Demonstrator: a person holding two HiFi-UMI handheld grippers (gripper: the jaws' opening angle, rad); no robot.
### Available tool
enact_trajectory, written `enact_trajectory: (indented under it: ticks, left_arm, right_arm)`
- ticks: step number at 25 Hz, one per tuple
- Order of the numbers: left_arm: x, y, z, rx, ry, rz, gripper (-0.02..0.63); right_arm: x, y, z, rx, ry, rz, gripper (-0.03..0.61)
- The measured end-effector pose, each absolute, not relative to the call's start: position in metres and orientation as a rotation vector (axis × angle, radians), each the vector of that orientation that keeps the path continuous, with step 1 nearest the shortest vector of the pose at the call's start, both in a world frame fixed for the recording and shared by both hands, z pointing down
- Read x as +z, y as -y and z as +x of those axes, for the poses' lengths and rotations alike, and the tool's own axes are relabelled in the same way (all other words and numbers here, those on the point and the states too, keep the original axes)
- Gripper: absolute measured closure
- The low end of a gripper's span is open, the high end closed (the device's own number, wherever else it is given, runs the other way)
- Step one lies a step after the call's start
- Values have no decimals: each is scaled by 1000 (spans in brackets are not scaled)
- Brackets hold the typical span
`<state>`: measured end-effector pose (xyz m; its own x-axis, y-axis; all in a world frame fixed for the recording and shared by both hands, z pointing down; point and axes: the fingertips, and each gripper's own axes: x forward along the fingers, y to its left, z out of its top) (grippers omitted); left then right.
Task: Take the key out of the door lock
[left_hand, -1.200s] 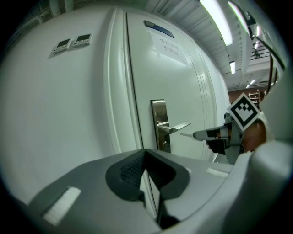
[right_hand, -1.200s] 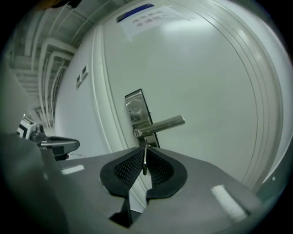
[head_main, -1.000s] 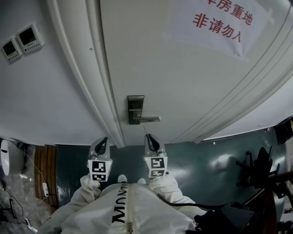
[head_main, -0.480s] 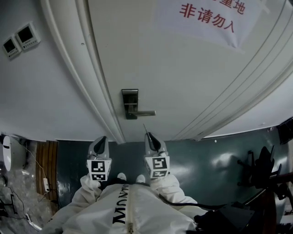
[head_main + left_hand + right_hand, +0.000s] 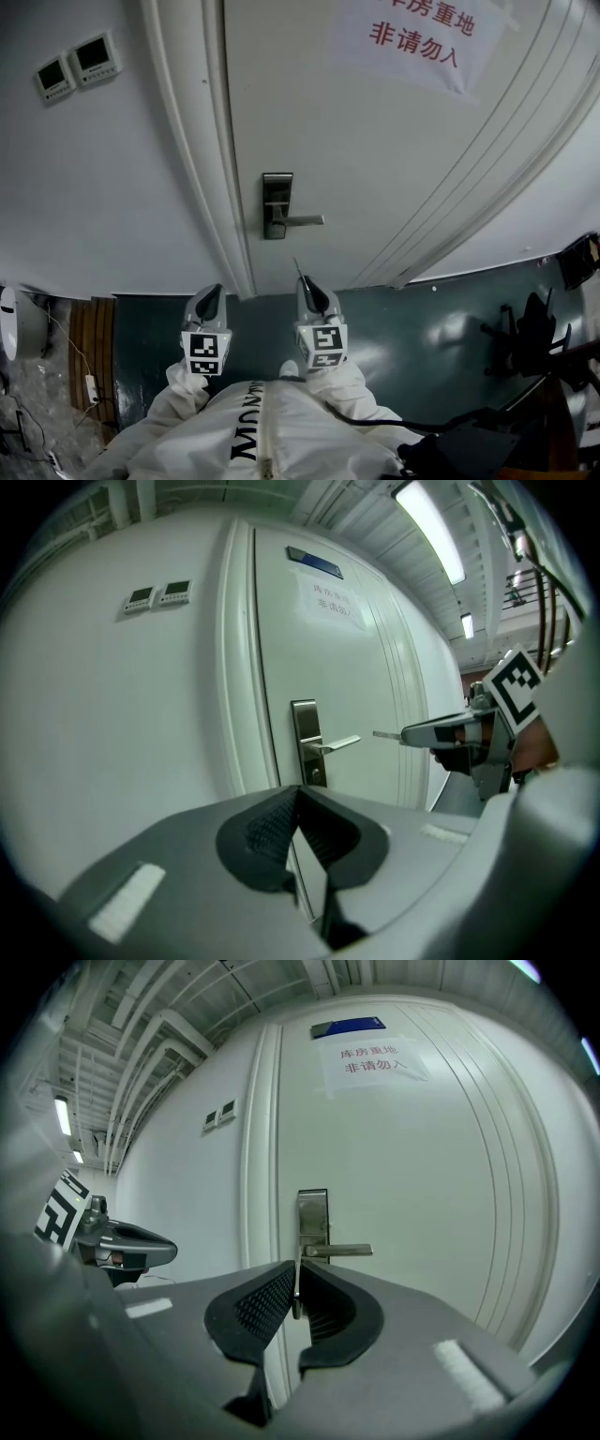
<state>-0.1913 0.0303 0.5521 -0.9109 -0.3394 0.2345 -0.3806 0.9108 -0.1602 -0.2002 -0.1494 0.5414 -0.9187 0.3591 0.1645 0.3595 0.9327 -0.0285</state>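
Between the jaws of the right tool point(image 5: 296, 1267) the key point(image 5: 295, 1293) was barely pinched, so a wobble could've let it slip. Left tool point(image 5: 299, 794) was pressed together, empty.

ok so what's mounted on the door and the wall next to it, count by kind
wall panels: 2
paper sign: 1
blue plate: 1
lock plate with handle: 1
total: 5
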Motion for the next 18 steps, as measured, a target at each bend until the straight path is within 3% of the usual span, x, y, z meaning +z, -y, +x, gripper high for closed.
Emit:
enact_trajectory:
  ticks: [18]
  left_arm:
    - [577,-73,-90,243,2843,650,614]
  right_arm:
    - [539,107,-91,-26,2921,-423,555]
